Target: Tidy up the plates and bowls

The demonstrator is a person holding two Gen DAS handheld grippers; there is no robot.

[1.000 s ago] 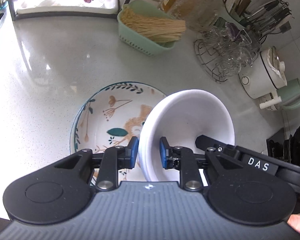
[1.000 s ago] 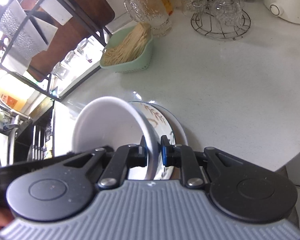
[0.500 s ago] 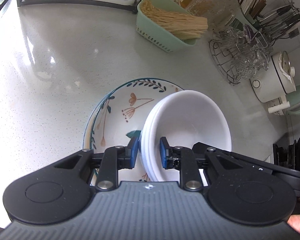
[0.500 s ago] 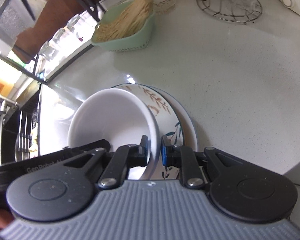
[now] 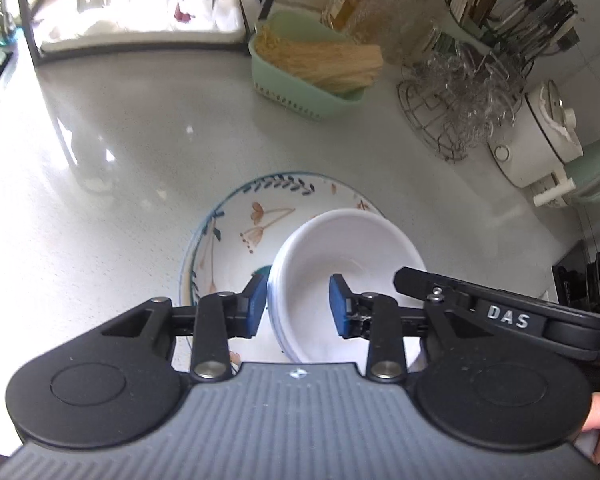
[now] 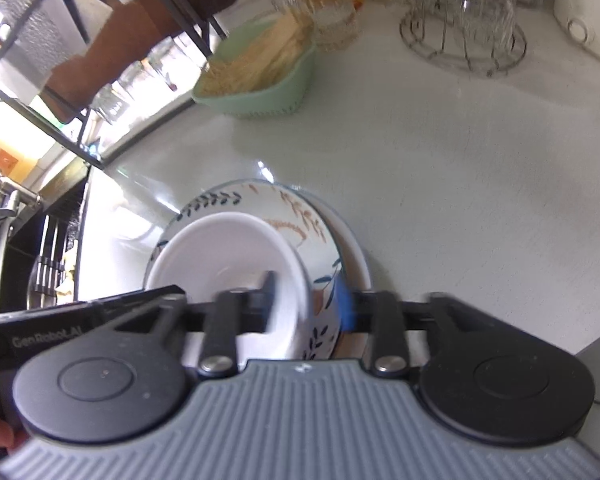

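white bowls [image 5: 346,280], a nested pair by the doubled rim lines, sit inside the floral bowl [image 5: 236,240] on the pale countertop [image 5: 120,168]. in the left wrist view the left gripper [image 5: 299,304] has its blue pads spread apart, straddling the near-left rim of the white bowls without pinching it. the right gripper's black finger reaches into the white bowls from the right. far off stand a green basket of noodles [image 5: 316,68] and a wire rack of glasses [image 5: 460,108].

in the right wrist view, blurred, the right gripper [image 6: 310,304] is parted too, one finger inside the white bowls [image 6: 228,256], the other outside the floral bowl [image 6: 292,208], which rests on a plate [image 6: 358,260].

judging by this, the stacking step is at release: the bowls are seated and both claws have let go. the next move calls for drawing both grippers straight back and up so the fingers clear the rims without tipping the stack.
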